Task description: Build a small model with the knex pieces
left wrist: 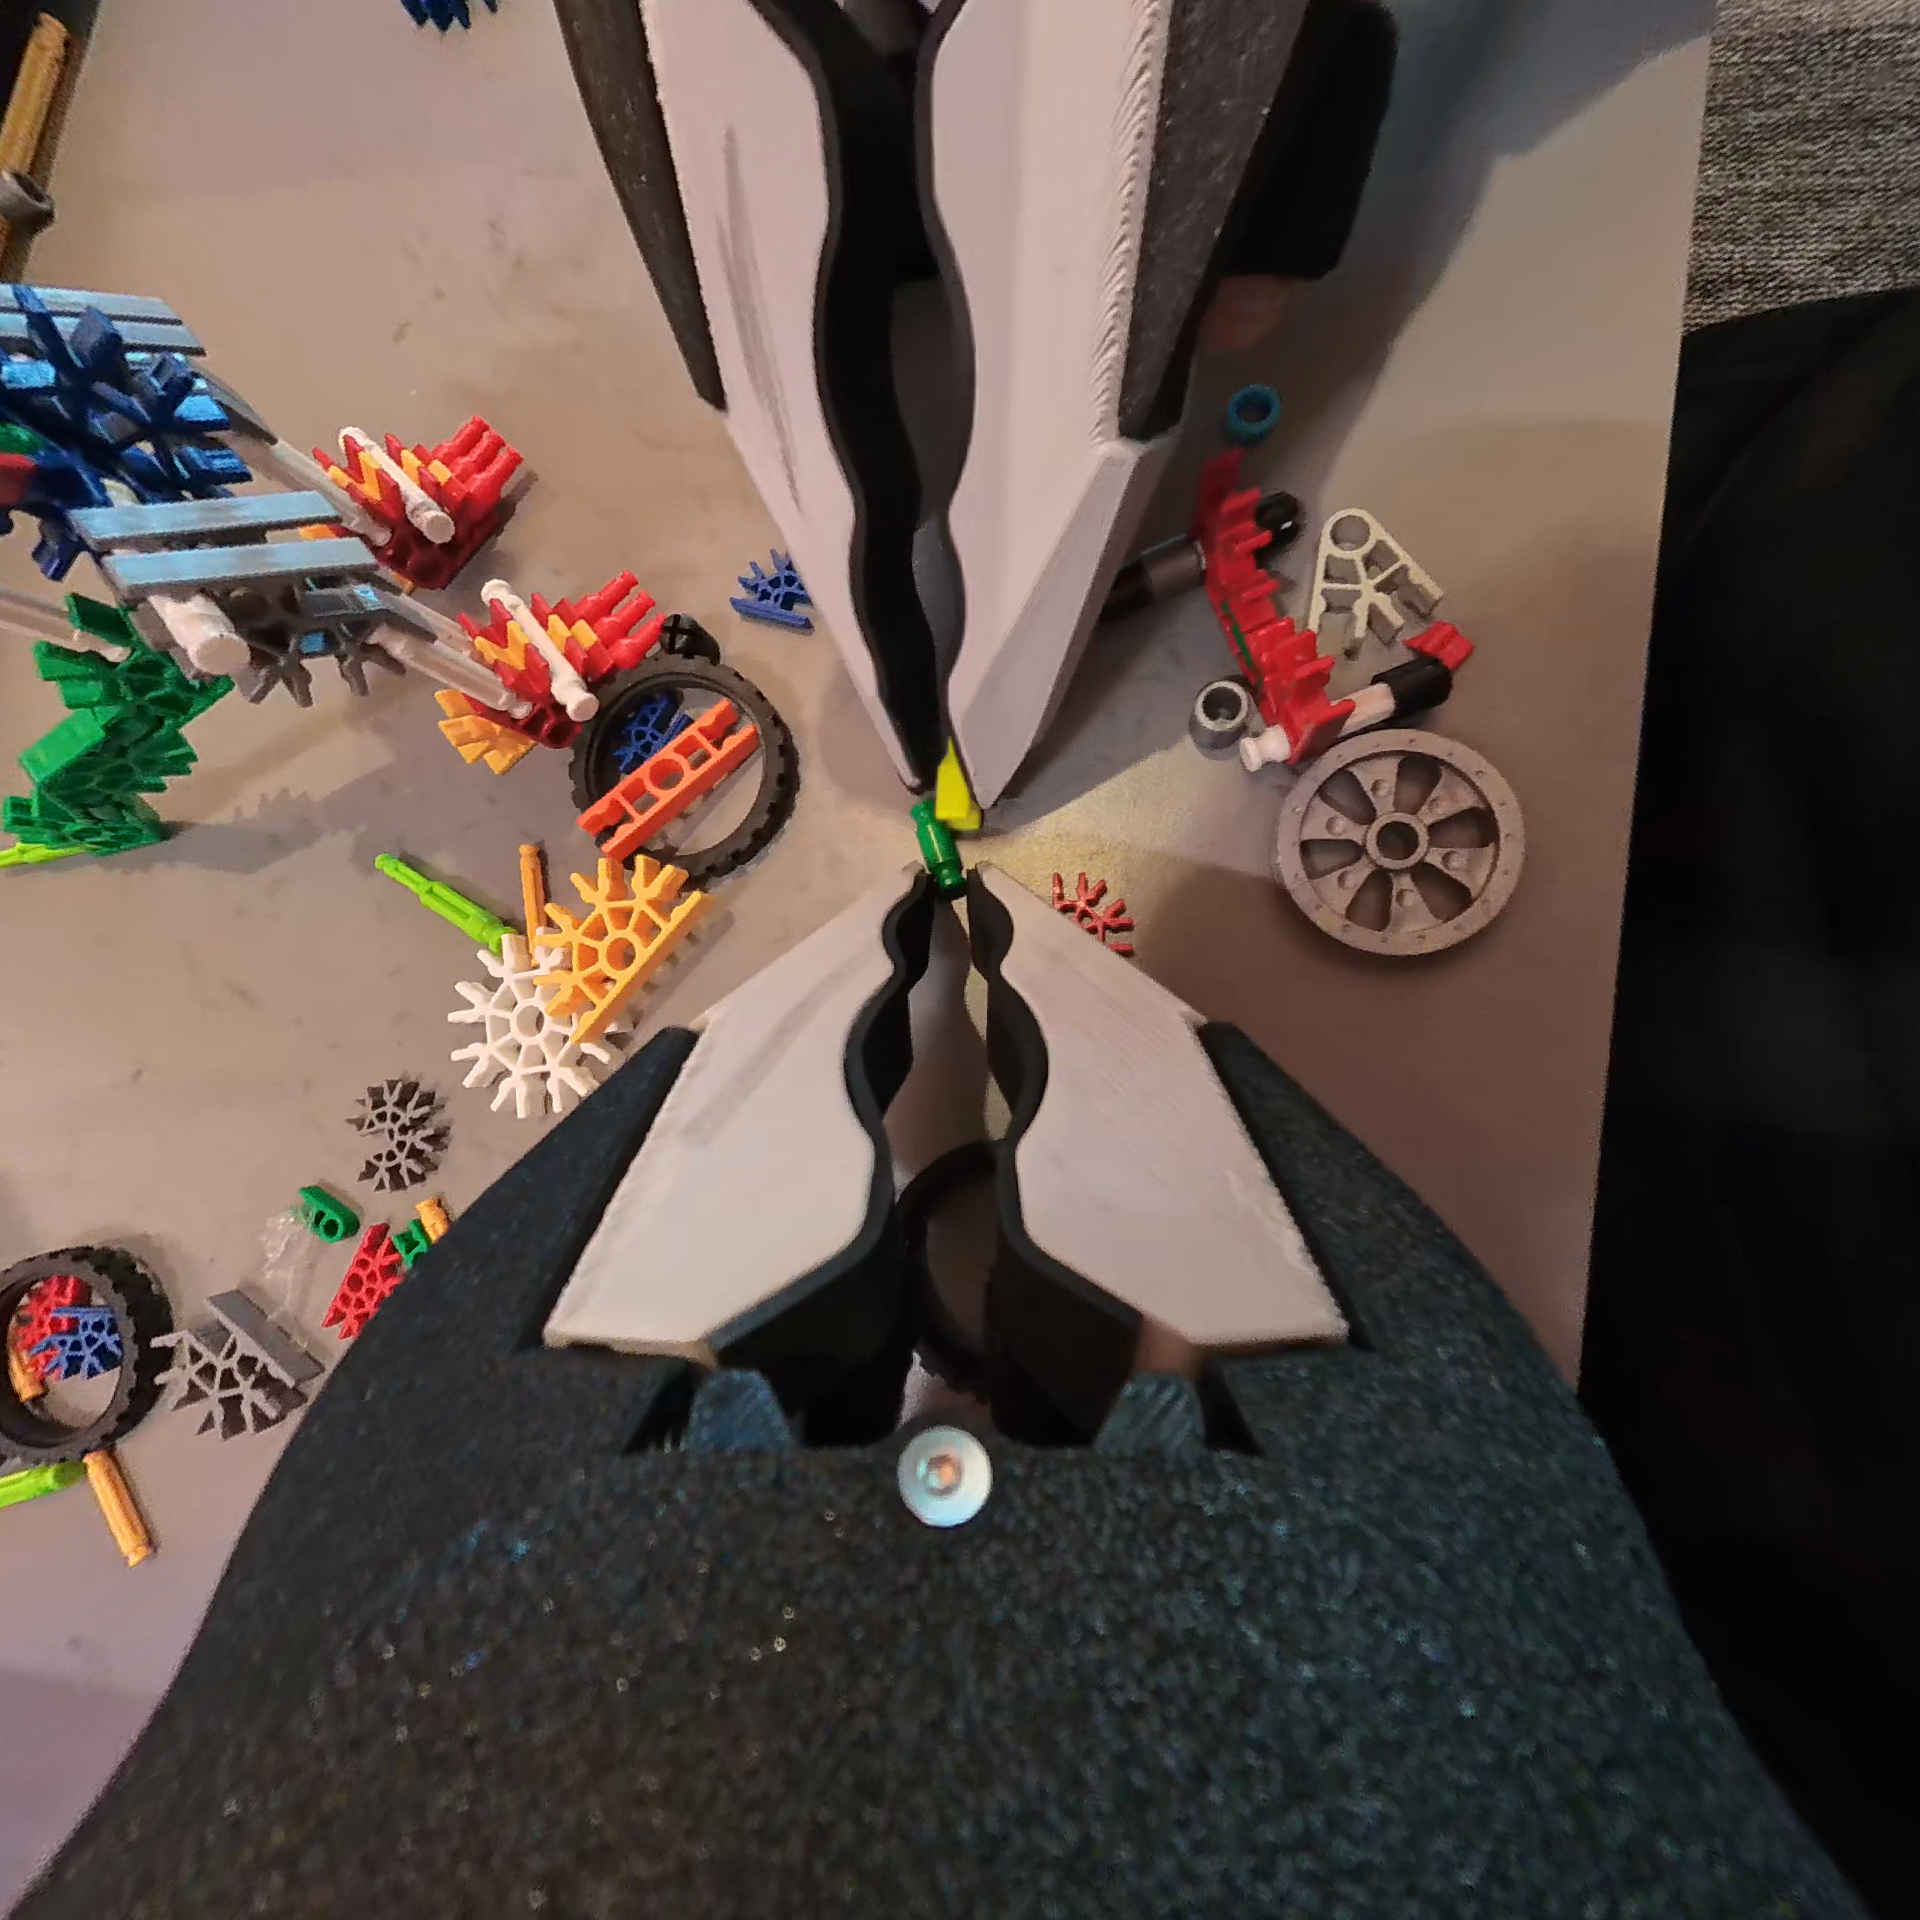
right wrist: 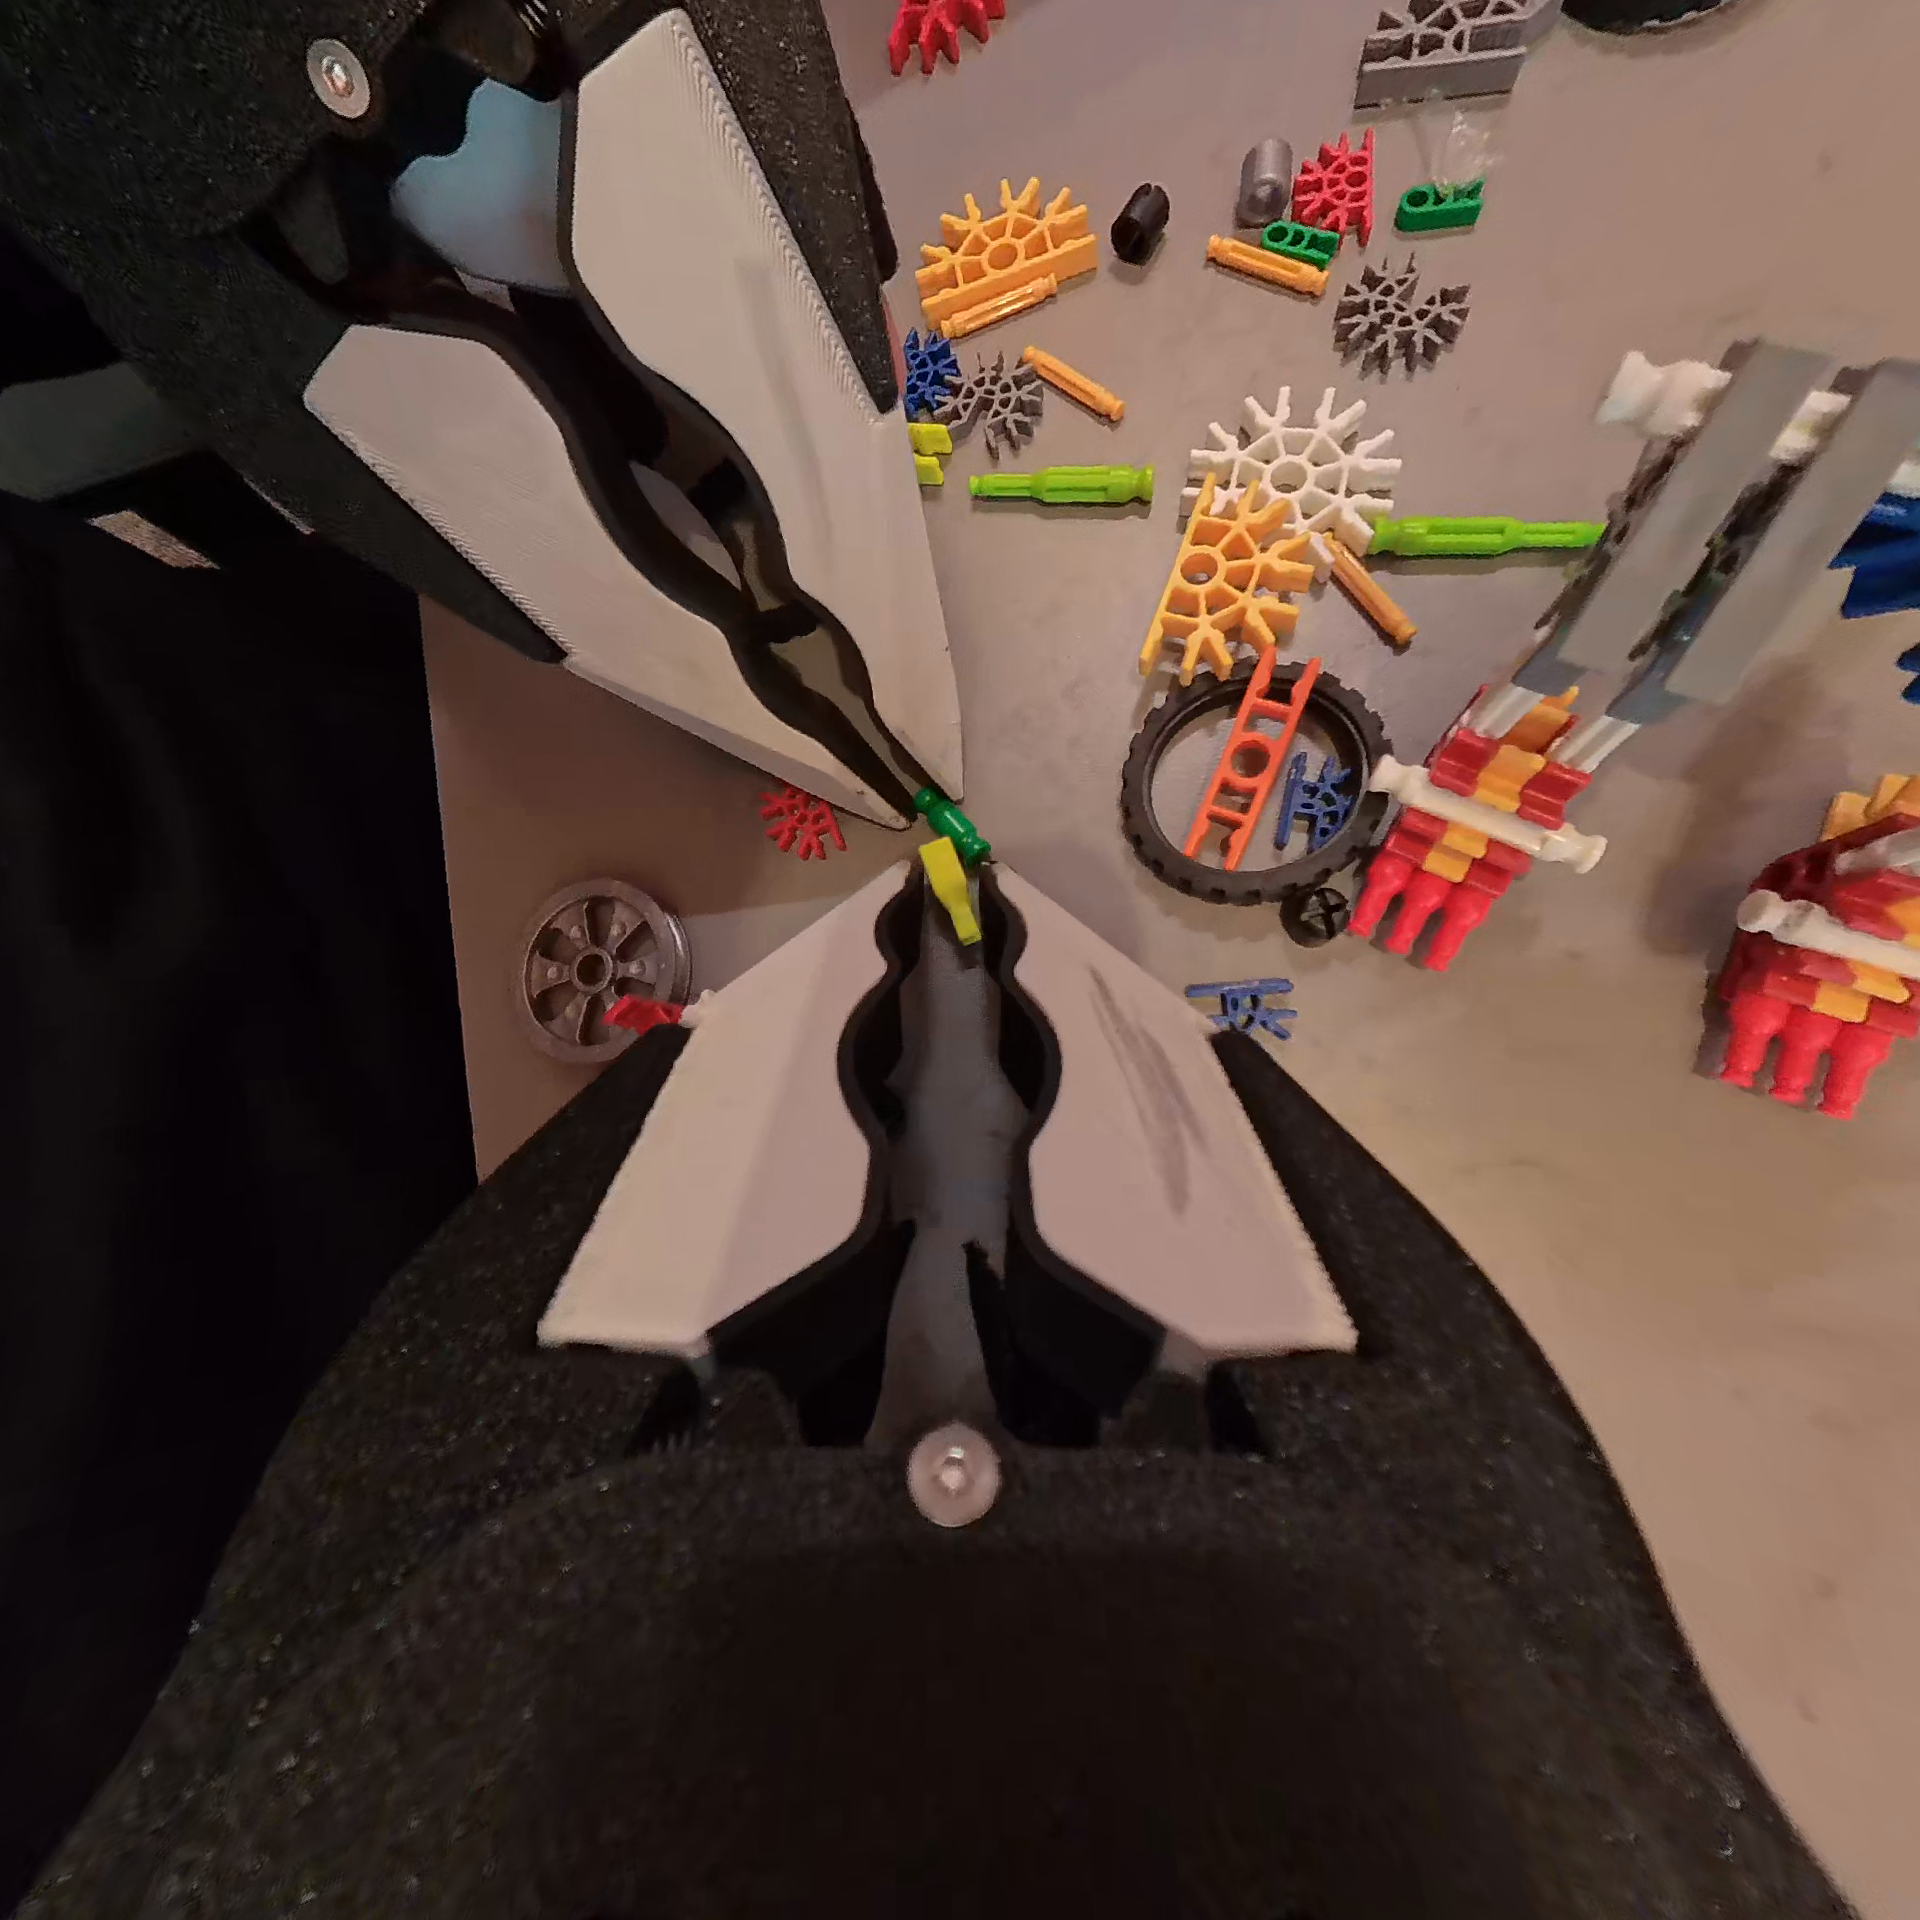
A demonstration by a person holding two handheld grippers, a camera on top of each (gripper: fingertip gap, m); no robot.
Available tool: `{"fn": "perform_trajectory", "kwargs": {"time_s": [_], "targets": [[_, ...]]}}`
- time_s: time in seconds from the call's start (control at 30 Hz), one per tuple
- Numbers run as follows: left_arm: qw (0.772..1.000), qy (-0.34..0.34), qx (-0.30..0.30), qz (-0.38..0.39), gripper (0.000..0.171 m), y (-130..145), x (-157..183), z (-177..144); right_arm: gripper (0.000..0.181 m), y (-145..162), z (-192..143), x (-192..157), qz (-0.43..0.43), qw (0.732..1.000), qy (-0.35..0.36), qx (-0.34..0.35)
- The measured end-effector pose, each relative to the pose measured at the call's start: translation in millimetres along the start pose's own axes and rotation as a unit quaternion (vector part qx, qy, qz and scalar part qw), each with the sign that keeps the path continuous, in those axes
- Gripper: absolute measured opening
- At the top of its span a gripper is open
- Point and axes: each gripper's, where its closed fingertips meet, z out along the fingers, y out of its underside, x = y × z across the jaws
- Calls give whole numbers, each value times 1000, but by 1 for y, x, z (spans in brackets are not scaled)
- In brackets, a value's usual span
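Left wrist view: the left tongs (left wrist: pixel 945 888) reach forward over the grey tabletop (left wrist: pixel 312 312) with their tips drawn together on one end of a short dark green rod (left wrist: pixel 938 847). The right tongs (left wrist: pixel 948 779) come in from the top, tip to tip with them, closed on a small yellow piece (left wrist: pixel 954 795) that touches the rod's far end. Just right of the tips lies a small red snowflake connector (left wrist: pixel 1091 914), and farther right a grey spoked wheel (left wrist: pixel 1397 840) beside a red toothed strip (left wrist: pixel 1262 613). To the left sit a black tire (left wrist: pixel 769 821) with an orange ladder-shaped piece (left wrist: pixel 670 779) across it, a yellow fan connector (left wrist: pixel 618 945) overlapping a white snowflake connector (left wrist: pixel 520 1029), and a built model of grey, blue, green and red parts (left wrist: pixel 239 582).

Right wrist view: the right tongs (right wrist: pixel 951 883) pinch the yellow piece (right wrist: pixel 948 883) at their tips, and it meets the dark green rod (right wrist: pixel 951 821) held by the left tongs (right wrist: pixel 925 805), which enter from the upper left. The pair hangs above the tabletop (right wrist: pixel 1351 1247) near its left edge. The red snowflake connector (right wrist: pixel 802 821) lies just left of the tips and the grey spoked wheel (right wrist: pixel 587 966) below it. To the right are the black tire (right wrist: pixel 1153 831) with the orange ladder-shaped piece (right wrist: pixel 1252 758) and two red and yellow clusters (right wrist: pixel 1455 862).
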Motion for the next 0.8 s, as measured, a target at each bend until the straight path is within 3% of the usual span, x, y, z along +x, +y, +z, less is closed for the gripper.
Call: {"fn": "perform_trajectory", "kwargs": {"time_s": [0.8], "targets": [[1000,-6,8,11,8,-8,-5,6,7,0,-3,8,3,1000,12,3]]}}
